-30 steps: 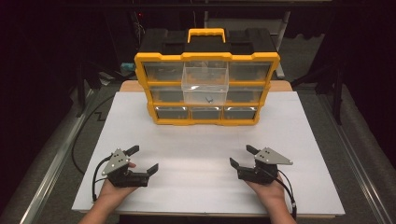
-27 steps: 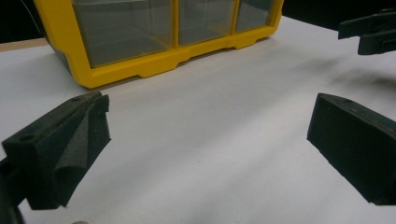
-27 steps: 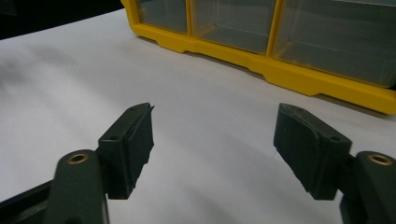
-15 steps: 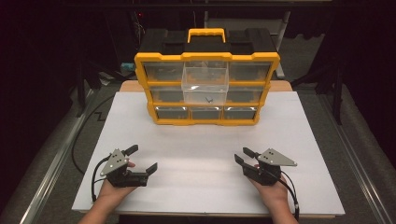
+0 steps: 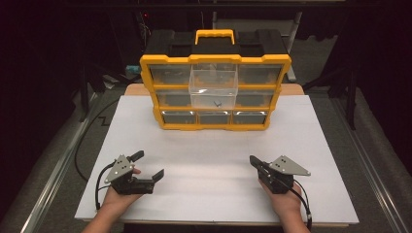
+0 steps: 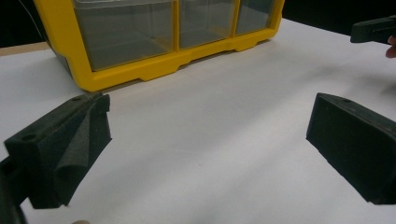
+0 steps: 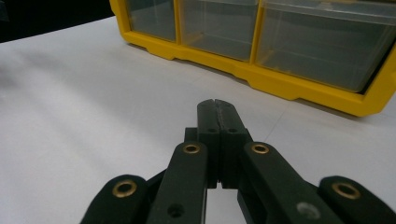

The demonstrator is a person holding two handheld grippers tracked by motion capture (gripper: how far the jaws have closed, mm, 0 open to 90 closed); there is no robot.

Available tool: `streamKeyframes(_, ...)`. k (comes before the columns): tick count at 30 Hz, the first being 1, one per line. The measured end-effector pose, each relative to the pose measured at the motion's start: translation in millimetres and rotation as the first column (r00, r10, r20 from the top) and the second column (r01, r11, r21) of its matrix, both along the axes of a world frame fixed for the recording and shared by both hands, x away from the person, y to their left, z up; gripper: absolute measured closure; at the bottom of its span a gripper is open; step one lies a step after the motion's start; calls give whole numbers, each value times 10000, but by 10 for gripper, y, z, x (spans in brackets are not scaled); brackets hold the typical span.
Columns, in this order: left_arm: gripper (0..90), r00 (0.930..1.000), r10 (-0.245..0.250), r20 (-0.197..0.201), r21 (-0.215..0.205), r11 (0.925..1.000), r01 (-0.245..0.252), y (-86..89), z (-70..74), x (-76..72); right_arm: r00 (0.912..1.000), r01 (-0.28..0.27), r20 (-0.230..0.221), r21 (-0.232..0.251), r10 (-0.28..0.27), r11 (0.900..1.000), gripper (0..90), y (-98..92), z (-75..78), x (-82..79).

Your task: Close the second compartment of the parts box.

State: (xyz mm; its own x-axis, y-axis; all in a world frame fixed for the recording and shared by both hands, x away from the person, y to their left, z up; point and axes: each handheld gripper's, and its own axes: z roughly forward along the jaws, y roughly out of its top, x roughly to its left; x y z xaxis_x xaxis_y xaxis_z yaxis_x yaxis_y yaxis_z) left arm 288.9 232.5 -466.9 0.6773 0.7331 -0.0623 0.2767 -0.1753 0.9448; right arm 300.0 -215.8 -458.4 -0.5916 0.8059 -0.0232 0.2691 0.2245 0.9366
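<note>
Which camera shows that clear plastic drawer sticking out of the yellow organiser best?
The high view: the pulled-out clear plastic drawer juts from the yellow organiser, a small dark item inside. The left gripper view and right gripper view catch just the organiser's bottom row of shut drawers.

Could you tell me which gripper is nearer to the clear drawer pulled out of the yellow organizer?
Roughly equal; the right looks slightly nearer. The right gripper, shut and empty, rests near-right of the clear drawer. The left gripper, open, rests near-left, a bit farther out sideways.

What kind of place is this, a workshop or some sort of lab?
Probably a lab bench set up for recording handwork: a white table, a yellow drawer organizer, and a person holding the left gripper and right gripper, dark surroundings.
</note>
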Motion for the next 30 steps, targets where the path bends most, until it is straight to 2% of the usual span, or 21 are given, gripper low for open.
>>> streamKeyframes(5, 8, 10000, -37, 27, -33, 10000, 37, -2, 0, 1, 9999, -162, -39, 234, 163, 9996, 900, 52, -5, 5)
streamKeyframes(7, 8, 10000, -57, 32, -46, 10000, 57, -4, 0, 0, 9995, -282, -140, 127, 284, 9995, 900, 115, -15, 13)
streamKeyframes(16, 8, 9998, -162, 61, -78, 9998, 163, -14, -6, -3, 9974, -717, 17, 362, 716, 9968, 900, 355, 48, 25)
streamKeyframes(21, 8, 9998, -204, 78, -64, 9998, 204, -18, -9, 3, 9956, -913, 261, 511, 901, 9945, 900, 482, 198, 70)
streamKeyframes(30, 9, 9997, -233, 71, -92, 9997, 234, -18, -14, 10, 9911, -1024, 917, 633, 964, 9927, 900, 683, 612, 243)
